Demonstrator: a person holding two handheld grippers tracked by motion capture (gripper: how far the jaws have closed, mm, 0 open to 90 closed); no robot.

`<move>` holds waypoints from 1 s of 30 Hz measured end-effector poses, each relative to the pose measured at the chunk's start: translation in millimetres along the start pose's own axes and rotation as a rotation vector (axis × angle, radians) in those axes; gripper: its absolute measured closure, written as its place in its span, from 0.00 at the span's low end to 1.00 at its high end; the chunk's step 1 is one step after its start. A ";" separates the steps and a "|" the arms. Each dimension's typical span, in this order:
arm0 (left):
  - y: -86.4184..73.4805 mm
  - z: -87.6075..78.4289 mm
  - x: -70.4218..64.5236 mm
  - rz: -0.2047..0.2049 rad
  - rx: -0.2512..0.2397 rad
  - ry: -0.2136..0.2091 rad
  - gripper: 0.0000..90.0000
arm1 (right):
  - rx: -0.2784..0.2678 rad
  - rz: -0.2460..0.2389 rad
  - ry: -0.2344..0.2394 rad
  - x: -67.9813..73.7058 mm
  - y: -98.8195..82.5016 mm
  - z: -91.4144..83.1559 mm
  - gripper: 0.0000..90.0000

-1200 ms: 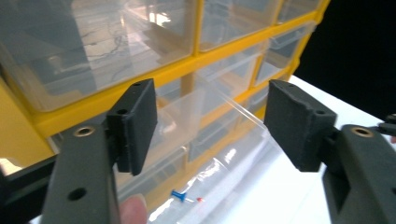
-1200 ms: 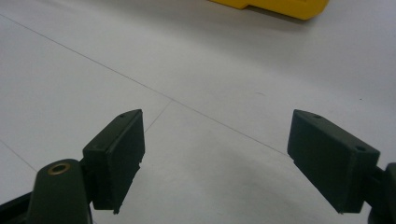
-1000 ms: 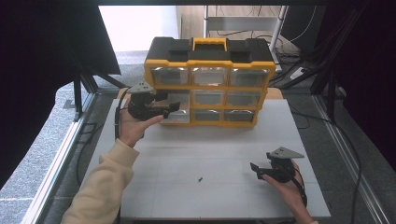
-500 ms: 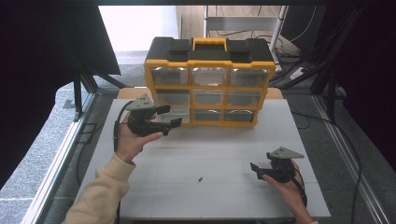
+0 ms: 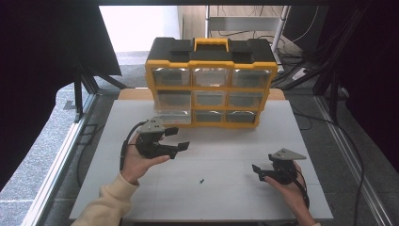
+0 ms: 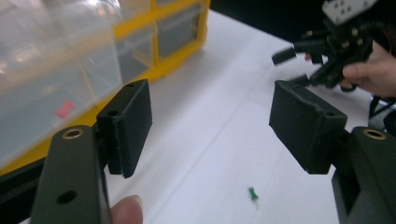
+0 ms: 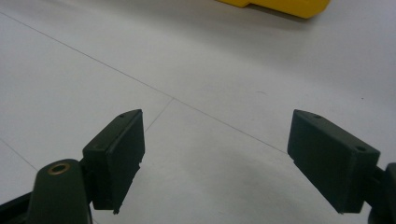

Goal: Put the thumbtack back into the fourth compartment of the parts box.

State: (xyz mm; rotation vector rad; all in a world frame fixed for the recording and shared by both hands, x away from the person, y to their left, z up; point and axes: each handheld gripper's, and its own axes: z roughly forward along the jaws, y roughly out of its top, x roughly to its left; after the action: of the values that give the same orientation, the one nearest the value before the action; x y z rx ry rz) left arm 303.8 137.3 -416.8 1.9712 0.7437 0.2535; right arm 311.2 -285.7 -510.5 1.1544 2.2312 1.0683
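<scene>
Left gripper (image 5: 175, 139) hovers left of centre in the high view, jaws spread wide and empty. The tiny green pushpin (image 5: 201, 180) lies alone on the white table (image 5: 282, 132), below and right of that gripper, roughly midway between the two hands. In the left gripper view the pushpin (image 6: 252, 194) sits low between the jaws, nearer the right one. Right gripper (image 5: 258, 171) rests at lower right, likewise open and empty, about as close. The yellow organizer (image 5: 210, 82) stands behind.

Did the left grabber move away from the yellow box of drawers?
Yes. The left gripper has moved off the front of the yellow drawer box, back toward the person and lower over the white table, jaws open and empty.
</scene>
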 end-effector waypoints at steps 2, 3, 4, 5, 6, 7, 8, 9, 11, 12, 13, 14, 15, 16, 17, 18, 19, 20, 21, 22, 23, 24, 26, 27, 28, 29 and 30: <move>-4.8 4.5 -1.9 -0.009 0.020 -0.013 0.33 | 0.000 0.001 0.000 0.0 0.0 -0.1 0.21; -7.0 6.7 -3.2 -0.014 0.027 -0.019 0.33 | 0.000 0.002 0.001 -0.1 0.1 -0.2 0.21; -9.1 8.8 -4.5 -0.015 0.036 -0.025 0.33 | 0.001 0.002 0.001 -0.3 0.1 -0.2 0.21; -11.0 11.0 -6.0 -0.015 0.045 -0.030 0.33 | 0.001 0.004 0.001 -0.3 0.1 0.0 0.21; -13.1 13.3 -7.8 -0.013 0.054 -0.033 0.33 | -0.001 0.005 0.001 -0.3 0.1 0.4 0.21; -15.3 15.6 -9.8 -0.011 0.067 -0.039 0.32 | -0.001 0.003 -0.003 -0.5 0.3 -0.1 0.21; -17.6 17.5 -11.8 -0.006 0.079 -0.040 0.32 | -0.001 0.003 -0.003 -0.5 0.3 -0.1 0.21; -20.0 19.2 -14.1 -0.006 0.089 -0.044 0.32 | -0.006 0.005 -0.001 -0.6 0.3 -0.7 0.21; -24.4 22.8 -18.7 -0.005 0.108 -0.053 0.32 | -0.007 0.008 -0.003 -0.9 -0.1 -1.4 0.21; -26.5 24.6 -20.9 -0.004 0.116 -0.055 0.32 | -0.006 0.009 -0.003 -1.2 -0.2 -1.4 0.21; -28.4 26.8 -22.9 -0.002 0.127 -0.061 0.32 | -0.004 0.010 -0.002 -1.3 -0.3 -1.2 0.21; -30.3 29.1 -24.8 0.001 0.140 -0.066 0.32 | -0.004 0.009 -0.003 -1.2 -0.2 -0.9 0.21; -32.3 31.7 -26.6 0.004 0.150 -0.072 0.32 | -0.003 0.007 -0.002 -1.1 -0.2 -0.6 0.21; -34.1 34.4 -28.3 0.005 0.161 -0.077 0.32 | -0.002 0.005 -0.002 -0.9 -0.1 -0.3 0.21; -36.0 37.1 -29.6 0.008 0.172 -0.081 0.32 | -0.002 0.005 -0.002 -0.9 -0.1 -0.3 0.21; -37.9 40.1 -30.8 0.007 0.180 -0.084 0.32 | -0.001 0.006 -0.002 -0.8 -0.2 -0.2 0.21; -39.8 43.1 -31.8 0.007 0.189 -0.088 0.32 | -0.001 0.006 -0.002 -0.8 -0.2 -0.2 0.21; -41.5 46.0 -32.1 0.013 0.205 -0.091 0.32 | -0.001 0.005 -0.003 -0.8 -0.2 -0.2 0.21; -43.2 49.1 -32.6 0.012 0.217 -0.092 0.32 | -0.001 0.005 -0.002 -0.7 -0.2 -0.3 0.21; -44.8 52.1 -33.1 0.010 0.231 -0.092 0.32 | -0.001 0.004 0.000 -0.7 -0.2 -0.2 0.21; -46.1 54.9 -33.3 0.012 0.247 -0.091 0.32 | 0.000 0.003 -0.001 -0.6 -0.2 -0.1 0.21; -47.6 58.1 -33.5 0.007 0.252 -0.093 0.32 | 0.003 0.002 -0.002 -0.5 -0.2 0.3 0.21; -50.1 63.6 -34.0 0.004 0.275 -0.099 0.32 | 0.002 0.002 -0.001 -0.4 -0.3 0.5 0.21; -51.2 66.2 -34.2 0.005 0.286 -0.100 0.32 | 0.003 0.002 -0.001 -0.4 -0.3 0.7 0.21; -52.2 68.9 -34.3 0.007 0.296 -0.101 0.32 | 0.002 -0.001 -0.002 -0.5 -0.4 0.9 0.21; -53.2 71.4 -34.5 0.007 0.307 -0.104 0.32 | 0.002 -0.001 -0.002 -0.5 -0.4 0.9 0.21; -54.2 73.9 -35.0 0.001 0.315 -0.104 0.32 | 0.003 0.001 -0.002 -0.4 -0.4 0.8 0.21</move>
State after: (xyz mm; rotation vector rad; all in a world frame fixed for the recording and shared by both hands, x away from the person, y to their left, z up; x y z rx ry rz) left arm 289.3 80.8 -495.7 2.2621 0.7499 0.0344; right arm 311.8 -285.9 -511.3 1.1571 2.2314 1.0643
